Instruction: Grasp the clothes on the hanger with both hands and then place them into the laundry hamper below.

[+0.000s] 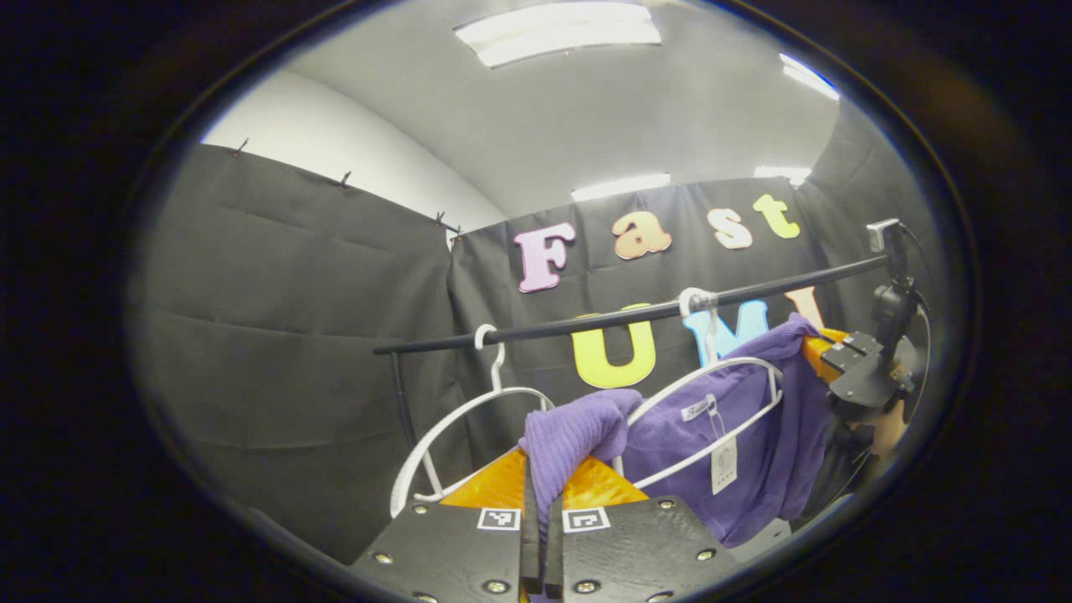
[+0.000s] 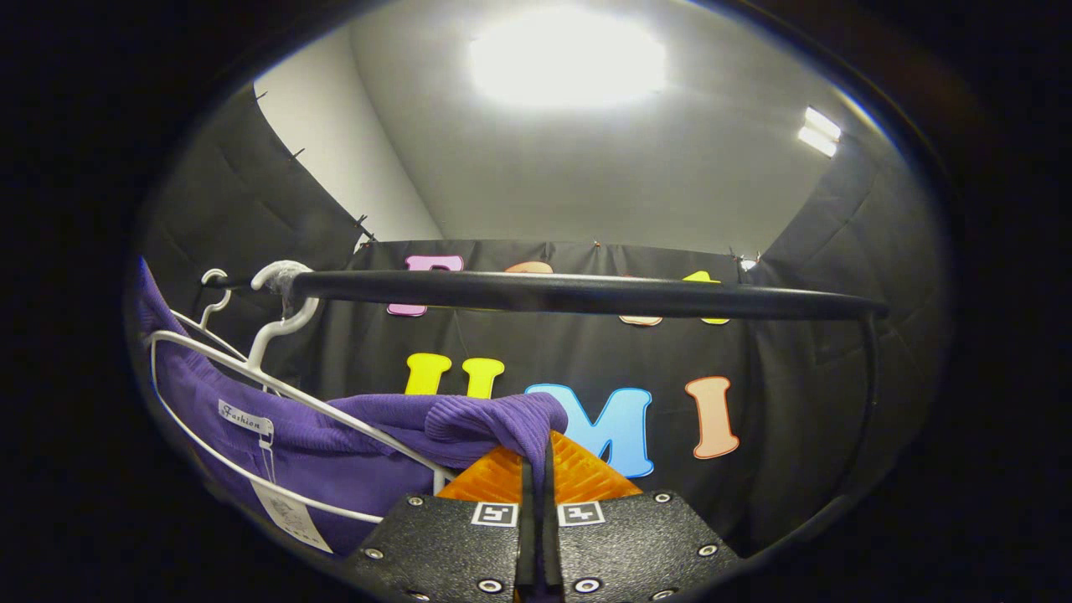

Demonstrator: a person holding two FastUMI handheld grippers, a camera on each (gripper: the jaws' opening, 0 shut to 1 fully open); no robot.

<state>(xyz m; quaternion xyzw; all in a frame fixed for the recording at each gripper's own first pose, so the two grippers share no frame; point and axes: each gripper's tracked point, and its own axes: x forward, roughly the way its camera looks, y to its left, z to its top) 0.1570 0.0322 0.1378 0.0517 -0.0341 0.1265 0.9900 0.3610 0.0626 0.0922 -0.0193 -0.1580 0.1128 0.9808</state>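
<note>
Both tools pinch the purple sweater (image 1: 720, 435): left tool (image 1: 542, 536) on 1 shoulder, right tool (image 2: 536, 536) on the other, hanger (image 2: 276, 394) still inside, on the rail (image 2: 578, 293).

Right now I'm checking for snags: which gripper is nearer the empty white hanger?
Left. The left gripper, shut on the purple sweater, sits beside the empty hanger; the right gripper holds the sweater's far shoulder.

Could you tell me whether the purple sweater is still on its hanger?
Yes: the purple sweater hangs on the white hanger, which is hooked over the rail.
</note>
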